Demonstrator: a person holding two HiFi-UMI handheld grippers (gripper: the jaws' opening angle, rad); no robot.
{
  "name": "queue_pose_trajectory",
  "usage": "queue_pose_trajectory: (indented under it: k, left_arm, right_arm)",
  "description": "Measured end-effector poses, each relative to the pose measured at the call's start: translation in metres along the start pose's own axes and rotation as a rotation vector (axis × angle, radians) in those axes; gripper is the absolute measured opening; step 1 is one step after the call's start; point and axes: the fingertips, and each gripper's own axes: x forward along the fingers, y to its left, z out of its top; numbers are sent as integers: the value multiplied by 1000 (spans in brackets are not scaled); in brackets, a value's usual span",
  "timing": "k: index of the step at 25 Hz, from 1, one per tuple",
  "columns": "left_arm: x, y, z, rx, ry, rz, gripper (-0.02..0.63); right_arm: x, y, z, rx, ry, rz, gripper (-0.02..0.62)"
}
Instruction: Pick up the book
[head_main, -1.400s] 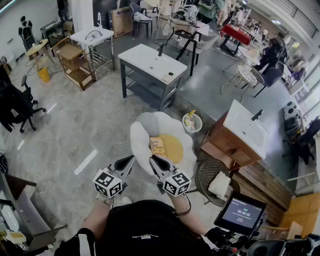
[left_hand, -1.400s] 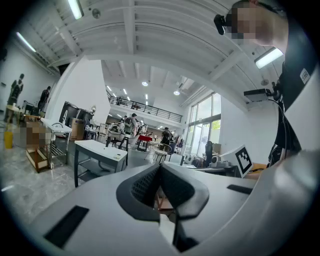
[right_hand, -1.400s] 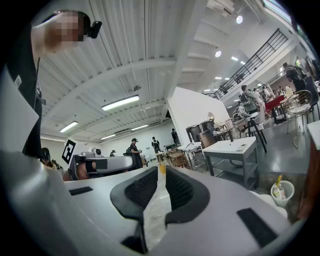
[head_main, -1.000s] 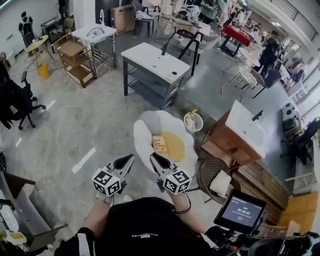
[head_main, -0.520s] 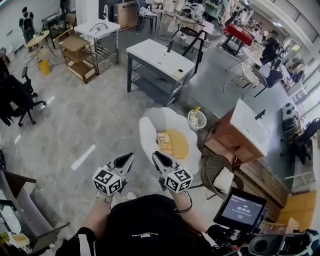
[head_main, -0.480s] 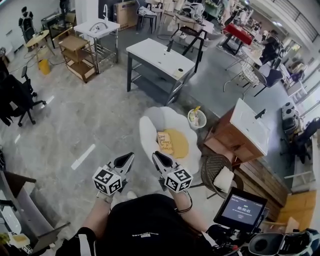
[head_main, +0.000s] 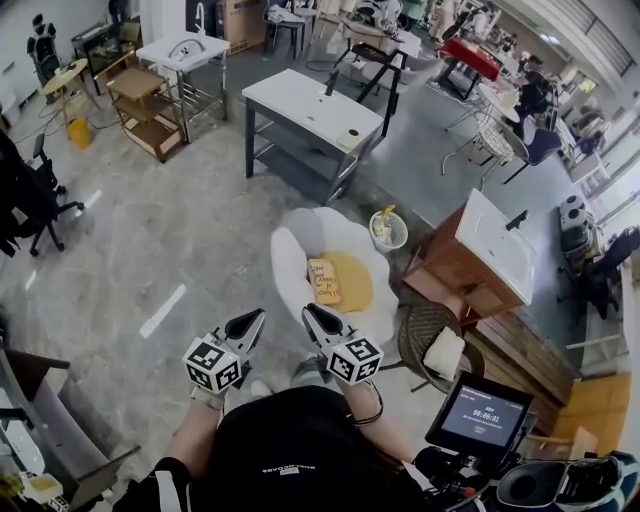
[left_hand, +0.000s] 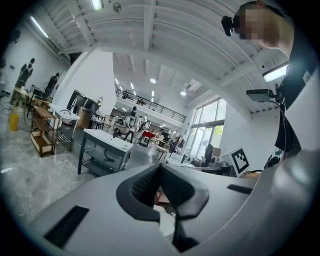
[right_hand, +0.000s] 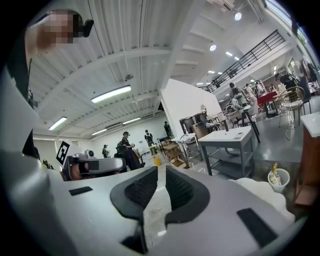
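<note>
The book (head_main: 322, 282), small with a yellow-orange cover, lies on the left part of a round yellow cushion (head_main: 352, 283) on a white flower-shaped chair (head_main: 292, 275). Both grippers are held in front of the person, short of the chair's near edge. My left gripper (head_main: 247, 322) (left_hand: 160, 167) is shut with nothing in it, down to the left of the chair. My right gripper (head_main: 317, 320) (right_hand: 161, 172) sits just before the chair's front edge, its jaws a narrow slit apart with only floor showing between them. The white chair (right_hand: 262, 192) shows at the lower right of the right gripper view.
A small white bin (head_main: 388, 230) with bottles stands behind the chair. To the right are a wooden cabinet with a white sink top (head_main: 490, 250) and a wicker stool (head_main: 420, 330) bearing a white cloth. A white-topped grey table (head_main: 310, 105) stands farther off, a monitor (head_main: 478, 415) near right.
Both grippers have sunk a little and moved on together toward the chair. Their jaws look the same. The book has not moved on the cushion.
</note>
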Motion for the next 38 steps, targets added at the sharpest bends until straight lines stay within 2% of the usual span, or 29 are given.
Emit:
queue_pose_trajectory:
  k: [10,22,32,38]
  left_arm:
    - [61,4,15,-3,21,25,14]
    - [184,12,33,-2,62,2,14]
    - [282,-10,42,27,88,13,14]
    - [331,-29,47,31,102,25,14]
  right_arm:
    - [3,-58,23,30,12,14,67]
    - [10,-165,61,84,-2,-3,67]
    - [-11,-260,90,142,-44,2,67]
    - [-23,-302,104,199,-56,19,67]
